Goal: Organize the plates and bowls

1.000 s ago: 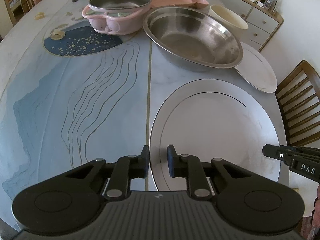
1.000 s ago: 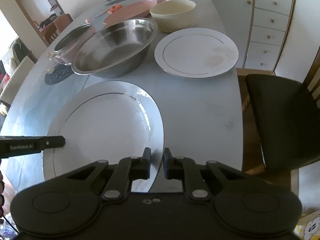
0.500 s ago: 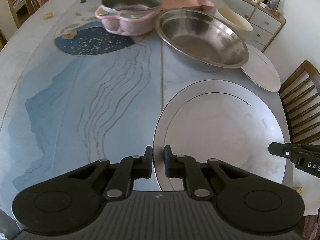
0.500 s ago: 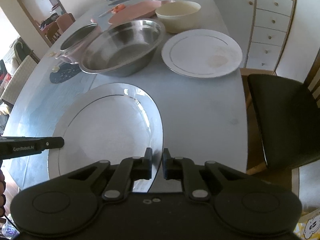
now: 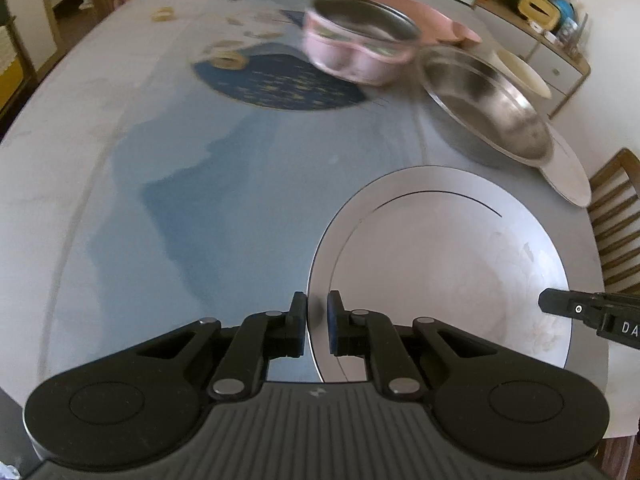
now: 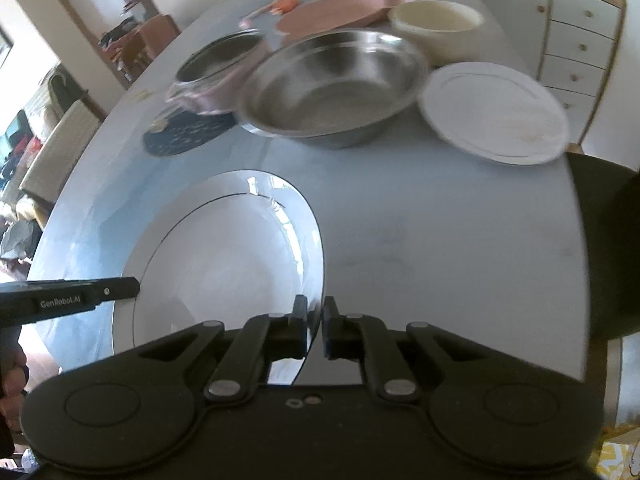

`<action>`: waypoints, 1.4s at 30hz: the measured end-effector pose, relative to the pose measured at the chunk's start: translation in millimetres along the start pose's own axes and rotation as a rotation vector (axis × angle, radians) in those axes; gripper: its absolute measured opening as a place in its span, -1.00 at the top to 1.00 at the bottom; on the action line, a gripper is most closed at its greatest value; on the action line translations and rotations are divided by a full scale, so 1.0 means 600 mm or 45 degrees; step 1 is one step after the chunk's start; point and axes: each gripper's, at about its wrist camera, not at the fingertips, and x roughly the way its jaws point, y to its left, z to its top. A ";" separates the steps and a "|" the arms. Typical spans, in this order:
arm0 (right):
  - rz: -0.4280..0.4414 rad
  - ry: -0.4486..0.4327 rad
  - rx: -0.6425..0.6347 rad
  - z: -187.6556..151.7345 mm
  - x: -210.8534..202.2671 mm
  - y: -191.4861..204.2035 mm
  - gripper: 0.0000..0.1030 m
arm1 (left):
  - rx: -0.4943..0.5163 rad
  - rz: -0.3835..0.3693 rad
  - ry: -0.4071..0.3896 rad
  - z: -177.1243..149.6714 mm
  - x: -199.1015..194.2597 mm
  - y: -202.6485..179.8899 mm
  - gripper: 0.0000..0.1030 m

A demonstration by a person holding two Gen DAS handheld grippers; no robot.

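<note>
A large steel plate (image 5: 448,264) (image 6: 224,256) is held between both grippers over the table. My left gripper (image 5: 317,322) is shut on its left rim. My right gripper (image 6: 315,326) is shut on its right rim. Each gripper's tip shows in the other's view: the right gripper (image 5: 592,312) at the plate's right side, the left gripper (image 6: 72,300) at its left. Further back stand a big steel bowl (image 5: 488,108) (image 6: 332,88), a smaller white plate (image 6: 496,112) (image 5: 568,172), a pink pot (image 5: 356,52) (image 6: 216,72), a cream bowl (image 6: 436,28) and a pink plate (image 6: 332,12).
The table (image 5: 200,184) has a blue patterned cloth with a dark round patch (image 5: 276,84). A wooden chair (image 5: 616,220) stands at the right edge, a dark seat (image 6: 604,248) beside it. White drawers (image 6: 580,28) line the wall. Small scraps (image 5: 162,12) lie far left.
Both grippers have carried the large plate leftward across the table together; the bowls and pot now sit further right in the left wrist view. The left jaws closed tighter on the rim.
</note>
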 end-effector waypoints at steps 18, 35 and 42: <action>0.076 0.093 -0.104 0.022 0.115 0.215 0.80 | 0.007 0.119 -0.057 0.043 -0.043 0.224 0.82; 0.001 0.060 -0.116 0.032 0.118 0.262 0.64 | 0.048 0.104 -0.049 0.053 -0.047 0.264 0.81; -0.032 -0.024 -0.133 0.037 0.089 0.262 0.56 | 0.078 0.137 -0.120 0.059 -0.074 0.261 0.75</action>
